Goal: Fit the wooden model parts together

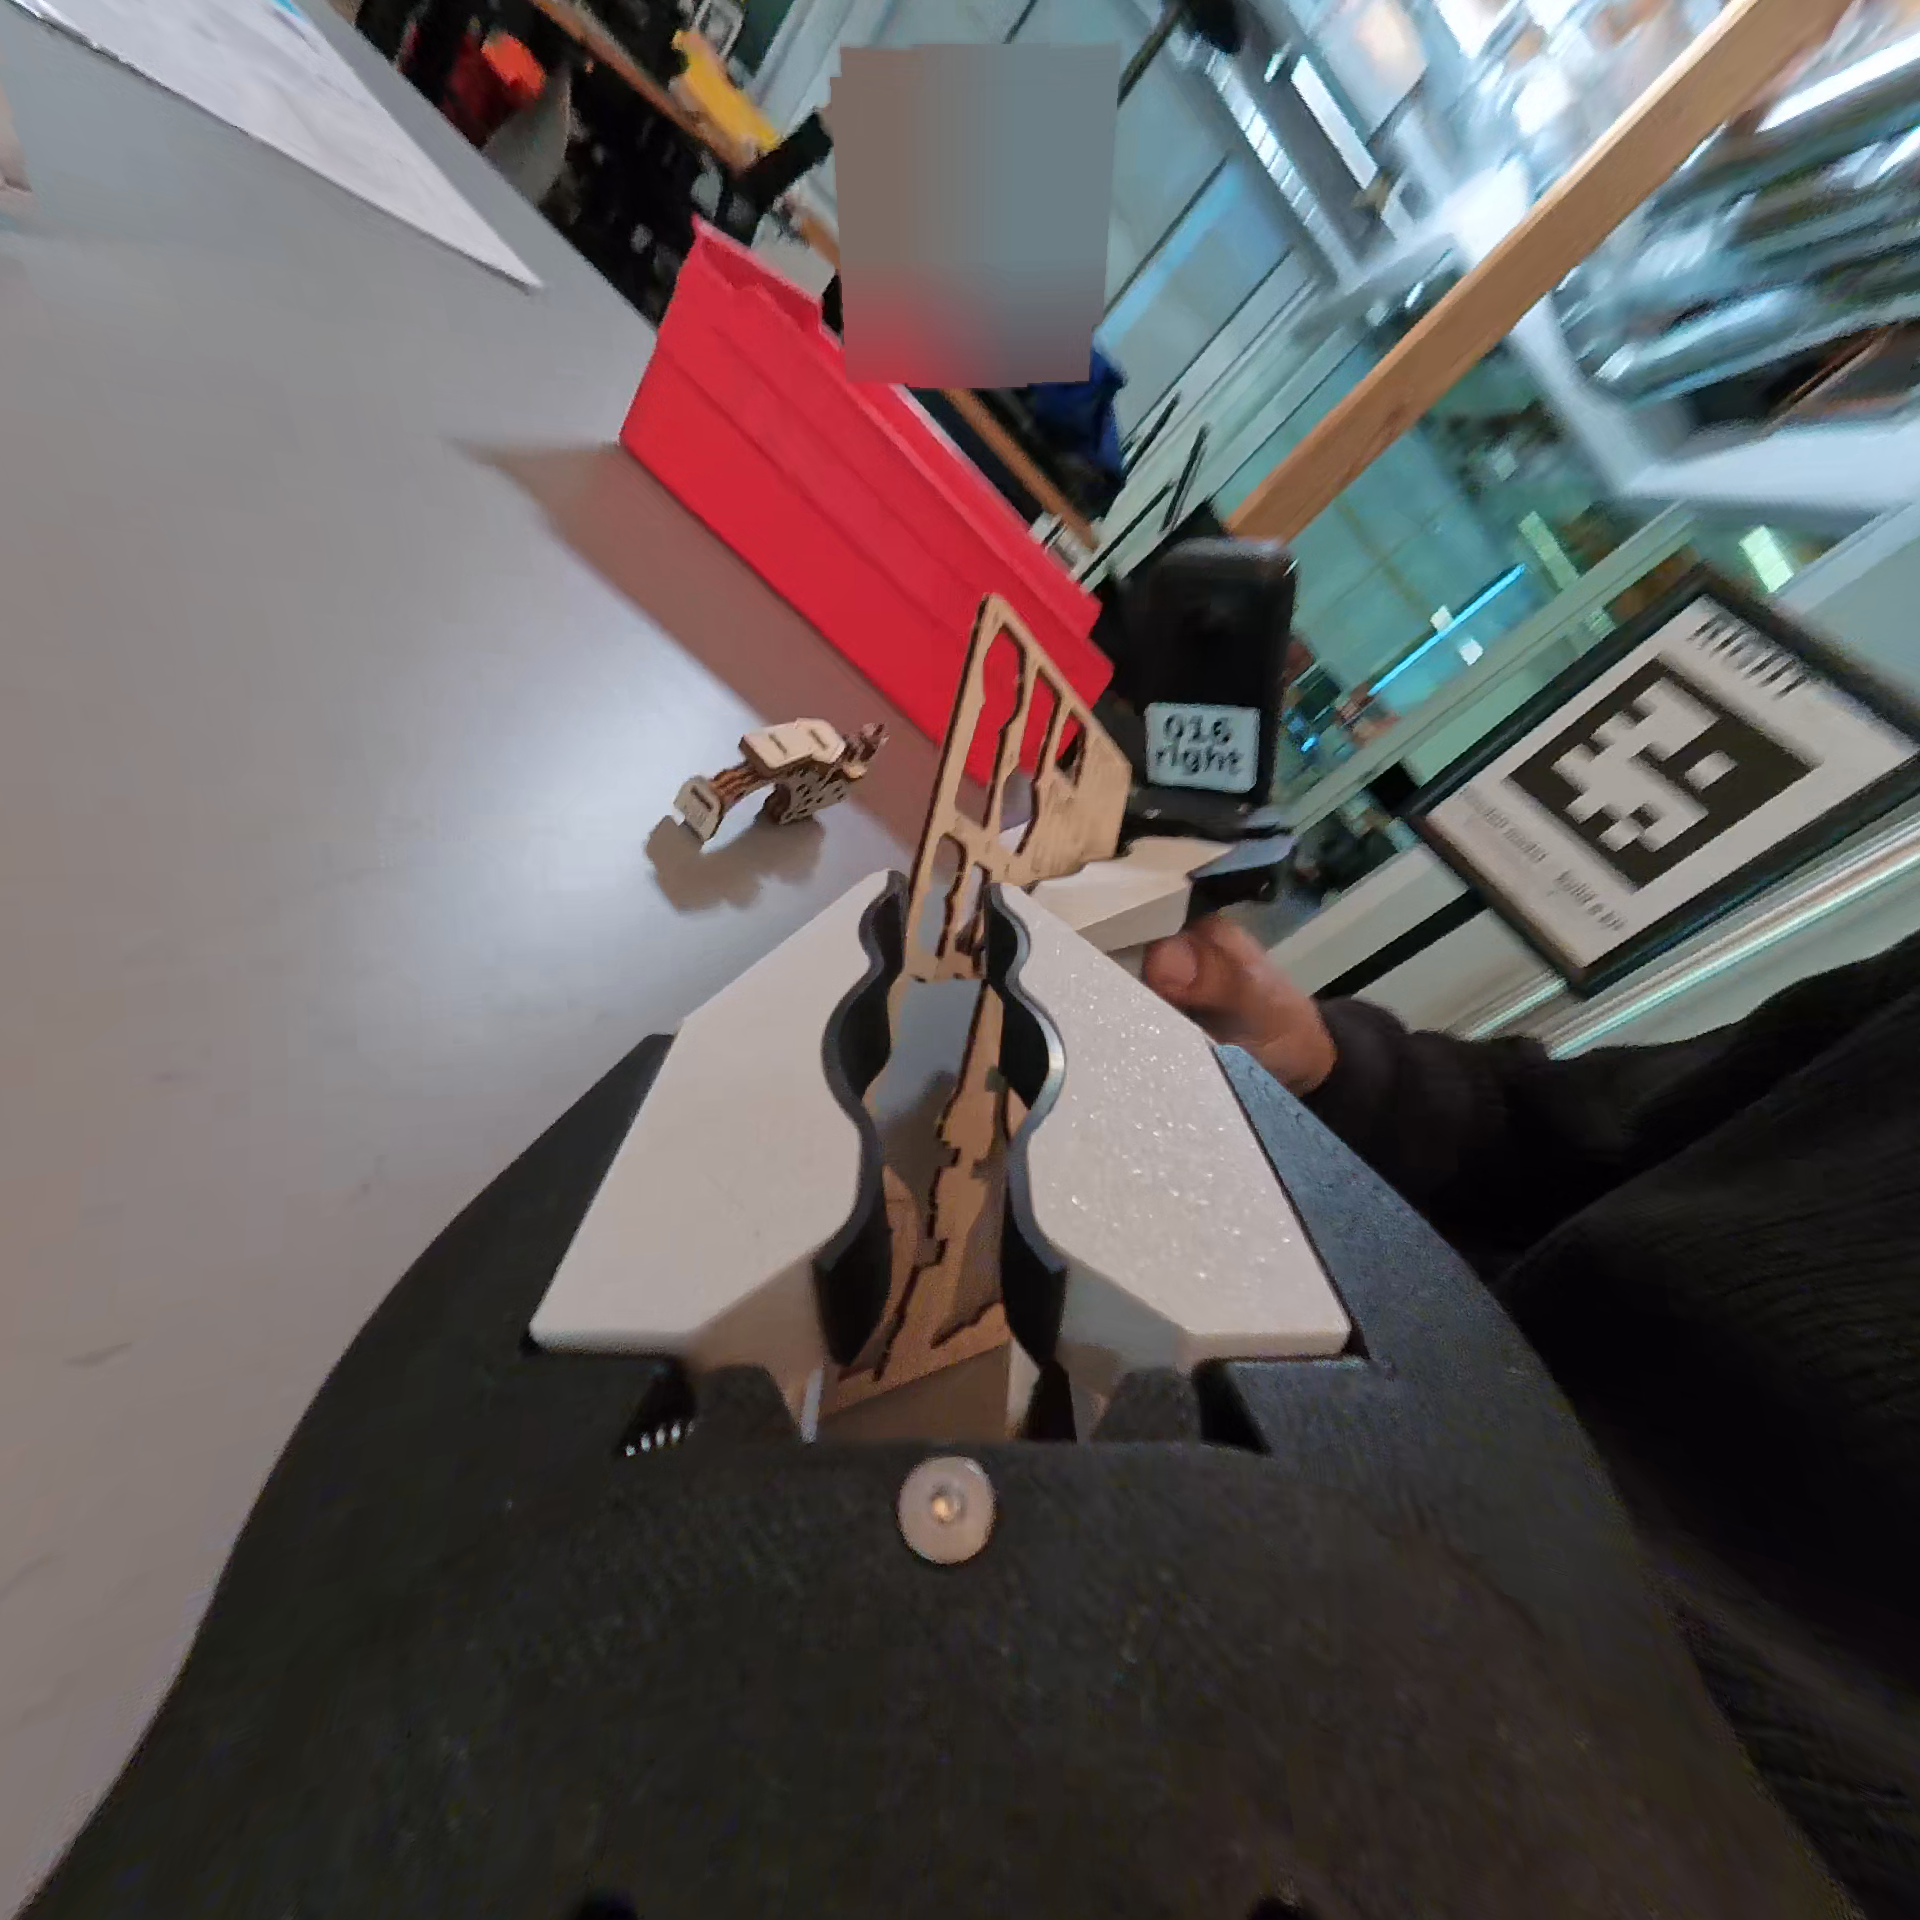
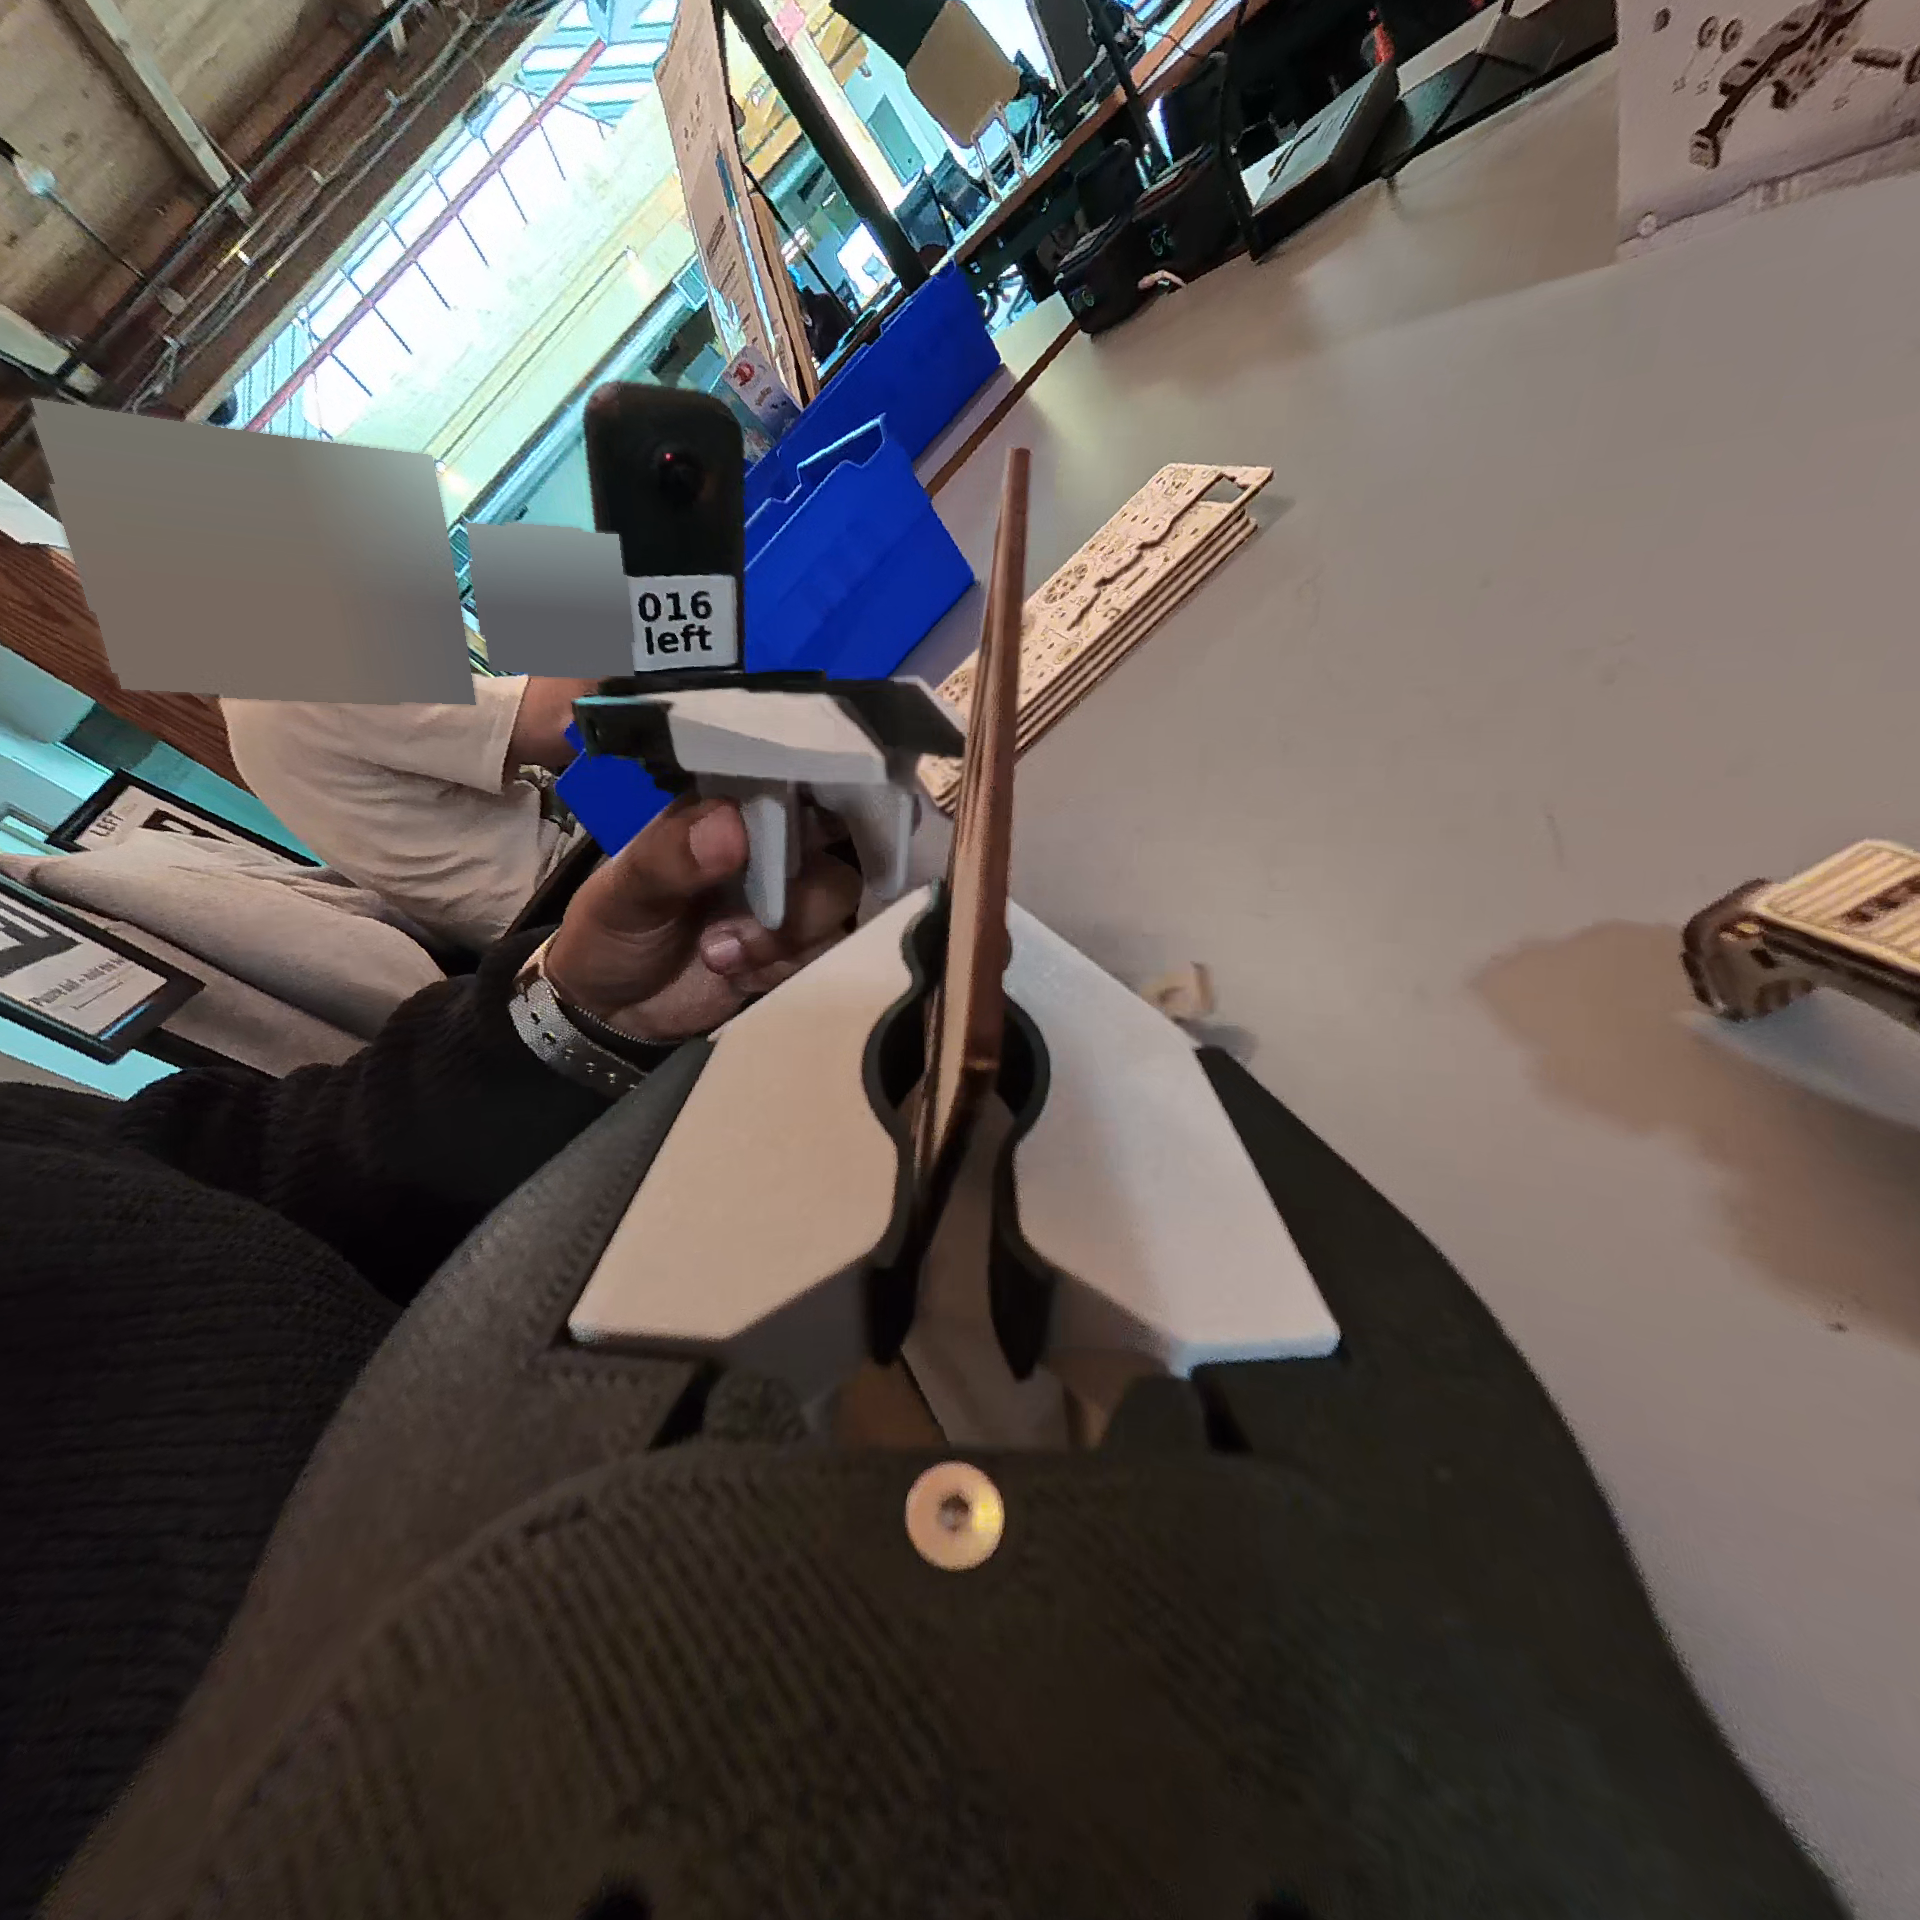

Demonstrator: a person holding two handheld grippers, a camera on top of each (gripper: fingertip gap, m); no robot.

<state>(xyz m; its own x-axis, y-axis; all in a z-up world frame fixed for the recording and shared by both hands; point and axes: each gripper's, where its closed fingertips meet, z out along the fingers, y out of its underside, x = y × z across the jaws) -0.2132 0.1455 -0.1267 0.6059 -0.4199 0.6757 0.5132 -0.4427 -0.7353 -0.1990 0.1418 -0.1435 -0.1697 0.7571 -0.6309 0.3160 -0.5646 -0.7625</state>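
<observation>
A thin laser-cut wooden sheet [image 1: 1023,748] with cut-out gaps stands up between my two grippers. My left gripper [image 1: 940,904] is shut on its lower end. My right gripper [image 2: 966,914] is shut on the same sheet, seen edge-on [image 2: 992,675]. In the left wrist view the right gripper [image 1: 1164,894] reaches the sheet from the right. In the right wrist view the left gripper [image 2: 821,748] meets it from the left. A partly built wooden model [image 1: 784,784] lies on the grey table, and it also shows in the right wrist view [image 2: 1808,935].
A red bin [image 1: 831,488] stands at the table's far edge. Blue bins [image 2: 852,561] and a stack of wooden part sheets [image 2: 1122,603] lie beyond the grippers. A small wooden piece [image 2: 1179,987] lies near my right fingers. A printed instruction sheet [image 2: 1766,104] lies farther off. My two grippers' fingertips are within a few centimetres of each other.
</observation>
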